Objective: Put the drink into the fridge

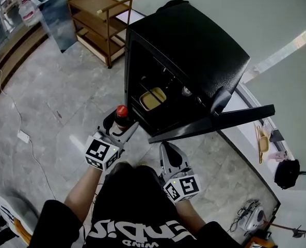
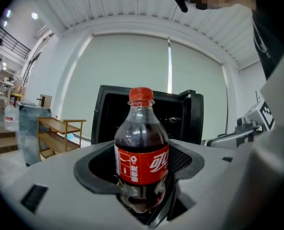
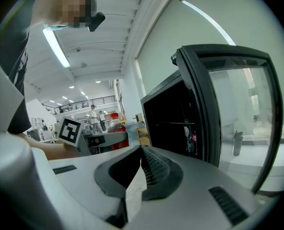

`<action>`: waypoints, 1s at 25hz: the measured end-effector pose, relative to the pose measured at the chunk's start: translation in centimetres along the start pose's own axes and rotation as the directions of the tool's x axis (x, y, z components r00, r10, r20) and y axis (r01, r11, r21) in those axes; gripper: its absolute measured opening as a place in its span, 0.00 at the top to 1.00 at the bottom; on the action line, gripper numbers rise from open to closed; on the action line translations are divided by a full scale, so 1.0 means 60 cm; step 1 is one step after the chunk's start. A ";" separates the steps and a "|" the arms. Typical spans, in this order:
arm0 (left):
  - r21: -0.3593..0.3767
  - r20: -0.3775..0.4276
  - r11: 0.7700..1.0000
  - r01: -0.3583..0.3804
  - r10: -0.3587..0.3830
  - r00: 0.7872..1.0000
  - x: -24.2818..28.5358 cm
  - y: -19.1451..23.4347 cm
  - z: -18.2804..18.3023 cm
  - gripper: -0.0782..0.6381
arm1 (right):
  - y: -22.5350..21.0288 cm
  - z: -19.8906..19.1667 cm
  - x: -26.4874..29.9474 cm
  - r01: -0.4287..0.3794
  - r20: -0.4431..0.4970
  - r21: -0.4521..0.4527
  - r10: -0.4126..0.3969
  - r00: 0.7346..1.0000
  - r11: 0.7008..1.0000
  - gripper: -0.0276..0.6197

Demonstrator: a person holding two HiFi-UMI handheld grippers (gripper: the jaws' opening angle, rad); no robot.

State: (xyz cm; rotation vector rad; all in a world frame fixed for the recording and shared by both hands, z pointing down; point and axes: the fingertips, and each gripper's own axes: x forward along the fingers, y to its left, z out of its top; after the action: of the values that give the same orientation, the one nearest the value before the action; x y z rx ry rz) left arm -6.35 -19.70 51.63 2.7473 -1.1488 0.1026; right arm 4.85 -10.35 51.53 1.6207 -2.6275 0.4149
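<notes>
Drink bottle [image 2: 142,152] held at open fridge [image 1: 194,45]

Bottle upright, red cap on, clamped between the jaws of the left gripper [image 1: 122,125], just in front of the black fridge. Fridge door [image 1: 214,122] stands open. Right gripper [image 3: 141,153] is beside the door, its jaws together with nothing between them.
</notes>
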 end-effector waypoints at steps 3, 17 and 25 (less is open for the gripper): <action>0.009 0.007 1.000 0.007 -0.007 1.000 0.019 0.012 -0.029 0.46 | -0.007 -0.033 0.009 0.005 0.001 -0.002 -0.005 1.000 1.000 0.92; 0.069 0.025 0.997 0.045 -0.047 0.999 0.156 0.037 -0.126 0.46 | -0.029 -0.088 0.020 0.045 -0.013 0.000 -0.045 0.999 0.999 0.92; 0.071 0.026 0.996 0.047 -0.049 0.998 0.256 0.050 -0.176 0.46 | -0.051 -0.097 0.011 0.091 -0.022 0.004 -0.091 0.996 0.996 0.92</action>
State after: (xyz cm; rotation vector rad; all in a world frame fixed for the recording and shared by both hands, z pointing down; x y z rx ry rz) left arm 2.30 -30.72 64.30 2.8451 -1.1053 0.1013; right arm 6.58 -10.81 57.90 1.7190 -2.5267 0.4331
